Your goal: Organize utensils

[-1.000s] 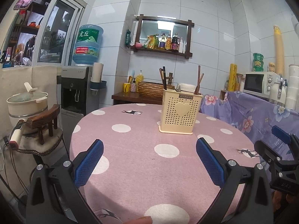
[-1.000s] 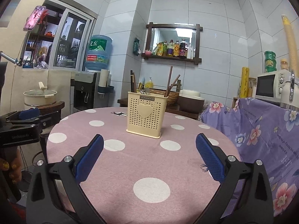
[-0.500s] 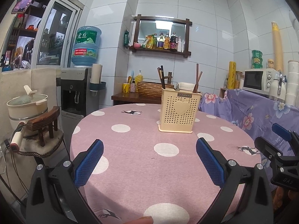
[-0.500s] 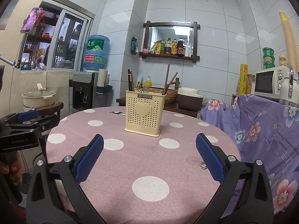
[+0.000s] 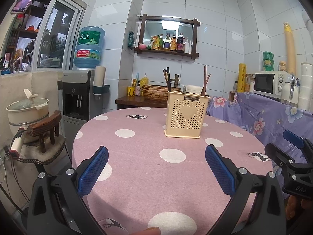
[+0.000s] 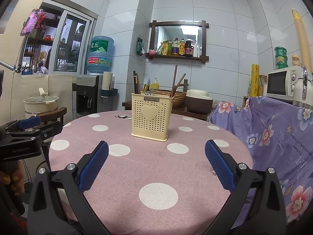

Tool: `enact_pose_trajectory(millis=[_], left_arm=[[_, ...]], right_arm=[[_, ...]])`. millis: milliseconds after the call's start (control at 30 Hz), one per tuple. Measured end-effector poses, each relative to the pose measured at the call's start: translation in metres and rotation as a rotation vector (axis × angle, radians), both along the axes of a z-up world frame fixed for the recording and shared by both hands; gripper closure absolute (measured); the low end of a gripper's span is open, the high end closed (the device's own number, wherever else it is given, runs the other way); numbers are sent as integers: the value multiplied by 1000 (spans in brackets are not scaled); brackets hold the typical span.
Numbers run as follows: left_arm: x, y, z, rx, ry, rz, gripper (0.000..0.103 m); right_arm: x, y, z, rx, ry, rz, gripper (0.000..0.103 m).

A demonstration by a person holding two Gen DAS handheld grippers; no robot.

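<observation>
1. Left wrist view: the left gripper is hovering over the near edge of the round table, its blue pads spread wide and gripping nothing.
2. The cream utensil holder is standing upright on the pink polka-dot cloth, well beyond the gripper. "JIANHAO" is showing on its rim label, above a heart on its front.
3. Dark chopsticks are leaning in the holder's left part and brown chopsticks in its right part; which compartments cannot be told.
4. Behind and left of the holder, a blue water bottle bearing Chinese characters is sitting on a dispenser.
5. The right gripper is showing at the frame's right edge, right of the holder; "DAS" is readable on its body.
6. Right wrist view: the right gripper is hanging over the table's near edge with its tongs spread apart and empty.
7. The utensil holder is sitting straight ahead, holding dark chopsticks, brown chopsticks and a metal spoon tip.
8. Left of the holder, the left gripper is showing "GenRobot.AI" on its side, a hand holding its grip.
9. Bottles are lining the wall shelf above the holder.
</observation>
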State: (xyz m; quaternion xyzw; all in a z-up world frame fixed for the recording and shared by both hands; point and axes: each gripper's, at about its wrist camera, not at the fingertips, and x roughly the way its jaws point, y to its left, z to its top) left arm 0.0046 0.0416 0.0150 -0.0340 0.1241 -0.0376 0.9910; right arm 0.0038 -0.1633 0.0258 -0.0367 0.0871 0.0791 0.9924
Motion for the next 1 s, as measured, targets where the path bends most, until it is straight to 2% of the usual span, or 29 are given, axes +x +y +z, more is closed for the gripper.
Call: enact_pose_trajectory(millis=[1000], left_arm=[[3,-2,-3,-9,38,-27,5]], right_arm=[[1,3,-4,0,16,-1,6]])
